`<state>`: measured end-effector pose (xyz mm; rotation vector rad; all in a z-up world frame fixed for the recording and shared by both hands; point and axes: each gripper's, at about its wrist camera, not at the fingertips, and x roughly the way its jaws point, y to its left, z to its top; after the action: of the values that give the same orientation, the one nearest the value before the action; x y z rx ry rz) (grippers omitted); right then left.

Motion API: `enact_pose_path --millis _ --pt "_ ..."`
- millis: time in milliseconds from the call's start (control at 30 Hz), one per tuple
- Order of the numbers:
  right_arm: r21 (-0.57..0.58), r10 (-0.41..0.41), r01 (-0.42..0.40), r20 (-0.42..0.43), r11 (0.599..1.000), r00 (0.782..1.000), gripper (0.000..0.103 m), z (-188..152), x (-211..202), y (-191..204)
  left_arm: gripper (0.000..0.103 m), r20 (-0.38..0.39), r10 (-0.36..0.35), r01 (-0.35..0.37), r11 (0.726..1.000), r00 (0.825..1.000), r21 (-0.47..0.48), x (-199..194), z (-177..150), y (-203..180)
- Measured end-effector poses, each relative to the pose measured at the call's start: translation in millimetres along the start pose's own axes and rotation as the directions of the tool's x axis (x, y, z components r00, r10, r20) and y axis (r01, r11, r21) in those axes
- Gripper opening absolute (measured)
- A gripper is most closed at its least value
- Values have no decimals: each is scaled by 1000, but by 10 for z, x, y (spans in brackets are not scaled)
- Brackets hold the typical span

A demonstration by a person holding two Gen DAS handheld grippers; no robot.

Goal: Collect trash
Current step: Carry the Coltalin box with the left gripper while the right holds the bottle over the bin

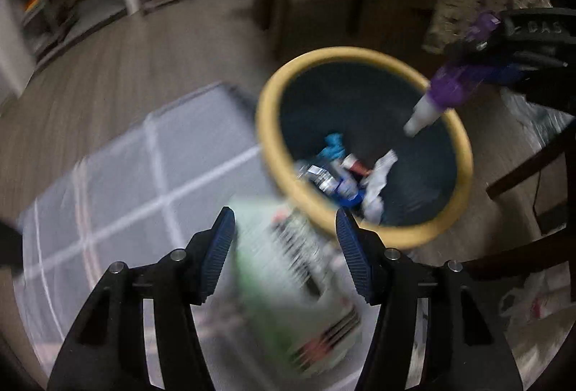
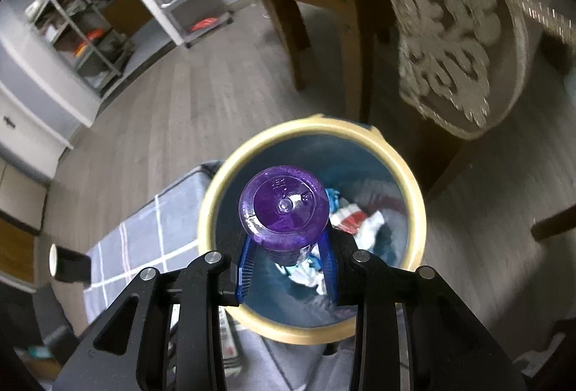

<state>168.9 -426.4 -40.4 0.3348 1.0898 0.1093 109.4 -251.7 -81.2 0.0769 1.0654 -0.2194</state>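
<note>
A round bin [image 1: 264, 124] with a yellow rim and dark blue inside stands on the floor; several pieces of trash [image 1: 345, 178] lie at its bottom. My right gripper [image 2: 286, 268] is shut on a purple bottle [image 2: 284, 211] and holds it over the bin's [image 2: 417, 207] mouth; in the left wrist view the bottle [image 1: 446, 92] points cap-down over the far rim. My left gripper [image 1: 284, 254] is open, with a blurred white and green carton [image 1: 288, 286] between and below its fingers, just beside the bin's near rim. Whether it touches the pads I cannot tell.
A grey rug [image 1: 118, 193] with white lines lies left of the bin. Wooden chairs [image 2: 345, 41] with patterned cushions [image 2: 464, 41] stand behind and right of it. Shelving units [image 2: 90, 31] line the far left wall. A crumpled plastic bag [image 1: 532, 297] lies at the right.
</note>
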Motion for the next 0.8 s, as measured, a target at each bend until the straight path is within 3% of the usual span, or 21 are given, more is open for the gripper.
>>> enact_pose_path --millis 67,133,200,300,500,800 --pt "6 -10 10 -11 1000 1000 34 0 24 -29 58 -2 6 -6 1000 1000 30 77 146 -52" --pt "25 7 -7 -20 1000 1000 34 -6 30 -39 67 -3 -27 27 1000 1000 5 94 235 -64" --pt "12 23 -23 -19 1000 1000 34 13 36 -6 87 -5 -14 14 1000 1000 -20 34 124 -6" --pt "-9 23 -24 -15 1000 1000 33 24 30 46 92 -53 -20 17 998 998 -61 88 -78 89" --pt "-12 25 -25 -12 1000 1000 33 19 15 83 95 -154 40 -58 992 987 -114 344 -511 196" --pt "-29 24 -24 -12 999 1000 33 33 27 99 97 -178 60 -81 990 982 -114 599 -590 185"
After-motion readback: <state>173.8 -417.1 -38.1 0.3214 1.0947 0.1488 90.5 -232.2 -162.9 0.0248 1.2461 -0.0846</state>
